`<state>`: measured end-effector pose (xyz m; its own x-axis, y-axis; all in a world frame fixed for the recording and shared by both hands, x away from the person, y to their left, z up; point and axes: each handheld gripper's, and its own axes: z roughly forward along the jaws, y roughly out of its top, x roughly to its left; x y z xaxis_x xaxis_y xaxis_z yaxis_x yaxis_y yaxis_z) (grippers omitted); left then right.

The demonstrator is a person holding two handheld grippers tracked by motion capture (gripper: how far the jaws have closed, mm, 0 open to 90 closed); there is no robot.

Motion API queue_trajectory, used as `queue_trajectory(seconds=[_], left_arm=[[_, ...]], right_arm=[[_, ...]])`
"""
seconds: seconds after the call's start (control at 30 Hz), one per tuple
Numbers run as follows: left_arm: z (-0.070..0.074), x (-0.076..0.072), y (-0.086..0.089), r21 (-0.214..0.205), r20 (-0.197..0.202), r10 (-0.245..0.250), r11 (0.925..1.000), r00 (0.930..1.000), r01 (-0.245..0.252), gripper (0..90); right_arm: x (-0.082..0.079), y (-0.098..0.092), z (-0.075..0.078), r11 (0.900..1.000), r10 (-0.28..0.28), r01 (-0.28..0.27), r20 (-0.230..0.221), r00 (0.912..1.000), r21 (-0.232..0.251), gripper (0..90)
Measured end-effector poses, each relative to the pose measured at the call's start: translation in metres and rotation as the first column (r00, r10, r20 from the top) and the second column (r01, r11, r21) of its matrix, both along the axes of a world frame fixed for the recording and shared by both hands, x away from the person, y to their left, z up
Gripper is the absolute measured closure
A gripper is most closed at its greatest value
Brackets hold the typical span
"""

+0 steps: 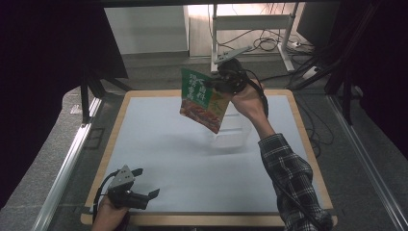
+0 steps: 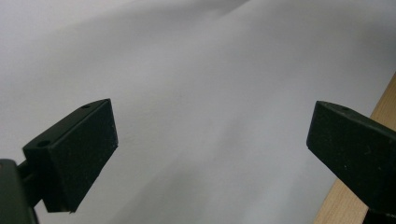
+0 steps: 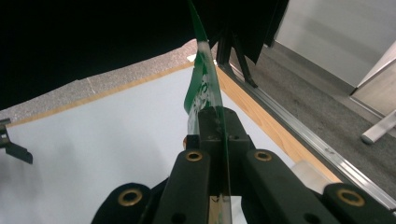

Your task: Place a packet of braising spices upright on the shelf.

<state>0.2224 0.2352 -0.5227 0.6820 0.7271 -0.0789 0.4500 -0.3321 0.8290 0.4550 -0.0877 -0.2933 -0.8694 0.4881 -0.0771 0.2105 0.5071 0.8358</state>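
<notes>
- Right gripper [image 1: 215, 82] was lifted well above the far middle of the table [image 1: 144, 144], its jaws clamped tight on the upper edge of a green and red food pouch [image 1: 202, 99].
- Pouch hung tilted in the air, its lower corner above a clear plastic container [image 1: 234, 132] standing on the white surface.
- Right forearm, in a plaid sleeve [image 1: 288, 180], reached from the near right toward the far middle, wrist bent so the gripper pointed left.
- In the right gripper view the pouch [image 3: 201, 88] ran edge-on between the closed jaws.
- Left gripper [image 1: 146, 183] rested low at the near left corner, hand [image 1: 108, 216] behind it, jaws spread wide with nothing between them.
</notes>
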Motion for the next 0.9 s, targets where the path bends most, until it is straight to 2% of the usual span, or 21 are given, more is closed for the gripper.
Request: queue_trajectory(seconds=[0.23, 0.5, 0.9], left_arm=[[0.0, 0.0, 0.0, -0.001, -0.005, 0.0, 1.0, 1.0, 0.0, 1.8], [0.0, 0.0, 0.0, -0.002, -0.004, 0.002, 1.0, 1.0, -0.002, 1.8], [0.0, 0.0, 0.0, -0.001, -0.009, 0.006, 1.0, 0.9999, -0.006, 1.7]], right_arm=[[0.0, -0.016, -0.006, 1.0, -0.008, 0.008, -0.011, 0.9999, -0.005, 89.5], [0.001, -0.039, -0.013, 0.9991, -0.031, 0.03, -0.043, 0.9986, -0.031, 89.5], [0.001, -0.078, -0.023, 0.9942, -0.102, 0.098, -0.081, 0.9915, -0.045, 89.4]])
